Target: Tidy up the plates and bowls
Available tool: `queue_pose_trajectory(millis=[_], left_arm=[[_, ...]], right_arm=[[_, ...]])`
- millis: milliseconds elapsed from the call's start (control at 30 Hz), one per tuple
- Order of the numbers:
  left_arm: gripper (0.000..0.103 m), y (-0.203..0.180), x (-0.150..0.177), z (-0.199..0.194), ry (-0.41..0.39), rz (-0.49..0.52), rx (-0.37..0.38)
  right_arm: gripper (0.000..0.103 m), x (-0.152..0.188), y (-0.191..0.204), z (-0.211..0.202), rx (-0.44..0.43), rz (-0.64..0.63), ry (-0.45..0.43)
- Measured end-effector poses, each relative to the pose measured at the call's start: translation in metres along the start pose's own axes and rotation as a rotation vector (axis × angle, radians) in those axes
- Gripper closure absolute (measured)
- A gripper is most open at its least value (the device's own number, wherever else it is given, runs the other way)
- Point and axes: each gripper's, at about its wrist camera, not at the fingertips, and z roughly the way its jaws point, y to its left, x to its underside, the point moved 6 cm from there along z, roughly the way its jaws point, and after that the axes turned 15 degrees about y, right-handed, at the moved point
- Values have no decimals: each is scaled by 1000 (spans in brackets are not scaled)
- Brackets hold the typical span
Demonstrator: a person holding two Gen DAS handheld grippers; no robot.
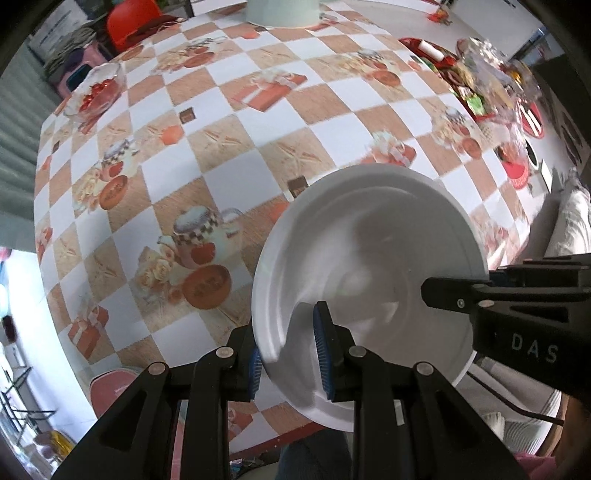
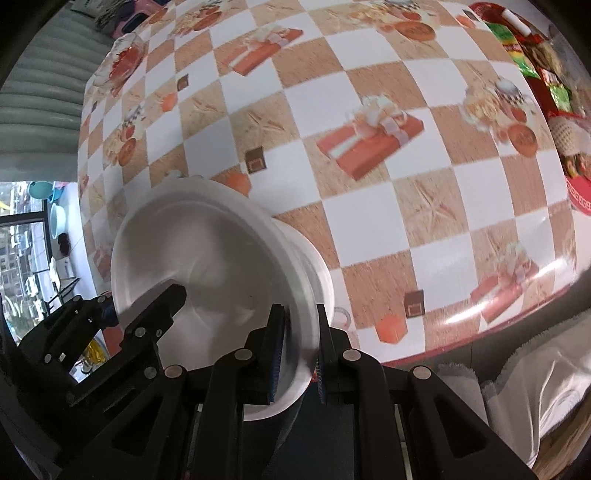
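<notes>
A white plate hangs tilted above the near edge of the checkered table. My left gripper is shut on the plate's left rim, blue pads on both faces. My right gripper is shut on the opposite rim of the same plate. Each gripper shows in the other's view: the right one at the plate's right edge, the left one at its left edge. In the right wrist view the plate looks stacked on other white ware; I cannot tell how many.
A glass bowl of red fruit stands at the far left. A pale green container stands at the far edge. A red tray with snacks and clear wrapping fills the far right. A red chair stands beyond the table.
</notes>
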Motion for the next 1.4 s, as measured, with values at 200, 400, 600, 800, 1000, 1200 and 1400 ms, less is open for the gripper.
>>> queue_pose_trajectory(millis=[200,400,600,800,1000,1200,1400], left_arm=[[76,-3,3,9,18,6,-5],[76,-5,4,19,30,7,-11],[69,-4,4,27,49,3,3],[29,2,5,20,28,-5,-28],[19,13,8,9,-17,-10,-72],[17,28,10,-10,-91,-43,-38],[16,40,18,-34,-159,-52,-26]], right_arm=[[86,3,-5,9,-10,18,-1],[86,1,-9,19,-10,34,3],[86,-4,-10,24,2,24,2],[37,-2,-9,16,55,2,-39],[19,2,-4,-7,118,-36,-118],[1,7,4,-27,208,-73,-213],[1,10,0,-33,195,-46,-232]])
